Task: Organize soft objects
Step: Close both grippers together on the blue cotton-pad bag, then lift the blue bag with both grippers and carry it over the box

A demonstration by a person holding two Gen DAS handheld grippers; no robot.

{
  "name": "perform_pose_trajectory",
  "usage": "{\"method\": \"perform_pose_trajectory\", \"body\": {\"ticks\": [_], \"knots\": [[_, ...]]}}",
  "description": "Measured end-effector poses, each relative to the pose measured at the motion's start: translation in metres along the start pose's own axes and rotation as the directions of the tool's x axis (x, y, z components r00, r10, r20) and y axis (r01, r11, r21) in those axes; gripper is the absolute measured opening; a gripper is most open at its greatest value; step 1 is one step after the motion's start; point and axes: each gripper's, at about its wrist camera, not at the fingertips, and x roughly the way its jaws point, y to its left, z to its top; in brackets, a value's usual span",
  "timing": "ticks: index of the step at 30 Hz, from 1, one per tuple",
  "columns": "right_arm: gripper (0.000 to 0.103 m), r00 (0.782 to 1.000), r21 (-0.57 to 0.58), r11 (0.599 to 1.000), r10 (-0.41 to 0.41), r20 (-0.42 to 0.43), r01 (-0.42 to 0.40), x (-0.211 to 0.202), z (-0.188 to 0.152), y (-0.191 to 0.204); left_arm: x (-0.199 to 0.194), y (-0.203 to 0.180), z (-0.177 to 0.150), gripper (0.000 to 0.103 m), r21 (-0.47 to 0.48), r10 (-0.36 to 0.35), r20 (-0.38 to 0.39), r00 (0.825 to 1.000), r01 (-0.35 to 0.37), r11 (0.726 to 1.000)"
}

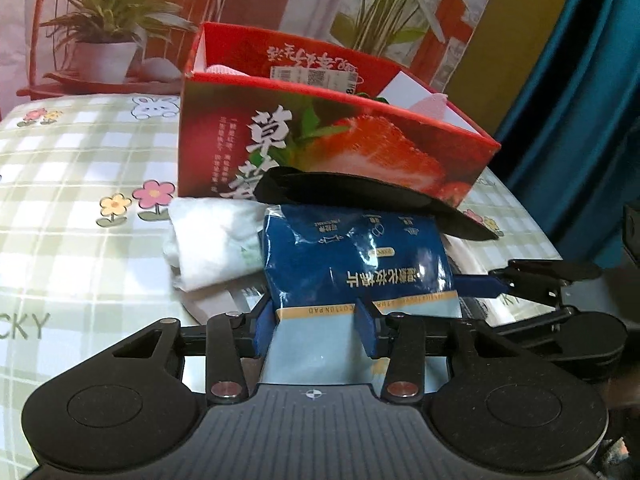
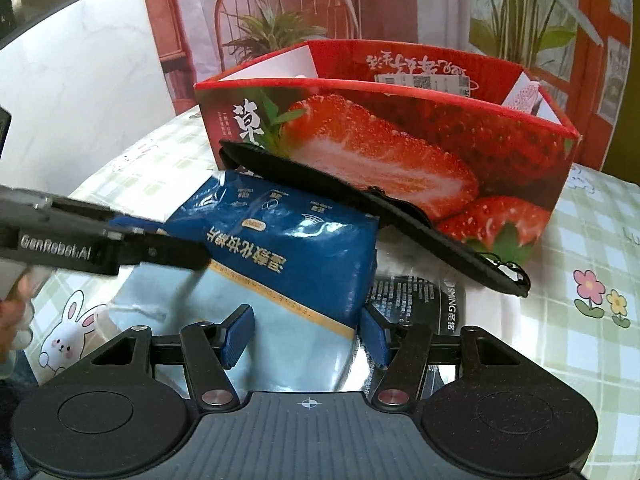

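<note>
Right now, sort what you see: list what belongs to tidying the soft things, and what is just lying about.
Part of the job:
- blue cotton pad pack, with both grippers at its near edge
- black eye mask, leaning on the box
- white folded cloth
- strawberry box, already holding something pink

Just there:
- checked tablecloth
- plant backdrop
- teal curtain

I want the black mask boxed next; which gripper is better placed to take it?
Probably right: the black mask slopes down toward the right gripper, while the blue bag sits between it and the left gripper.
</note>
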Motion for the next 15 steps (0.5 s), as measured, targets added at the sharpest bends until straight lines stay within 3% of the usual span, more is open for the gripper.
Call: {"method": "perform_pose_trajectory", "body": {"ticks": [15], "knots": [[0.051, 1.000, 0.003, 1.000, 0.019, 0.004, -0.019, 0.0018, 0.0023, -0.0040, 0.0029, 0.0050, -0.0002, 0.045, -0.029, -0.008, -0.003, 1.000, 0.008, 1.000]]}}
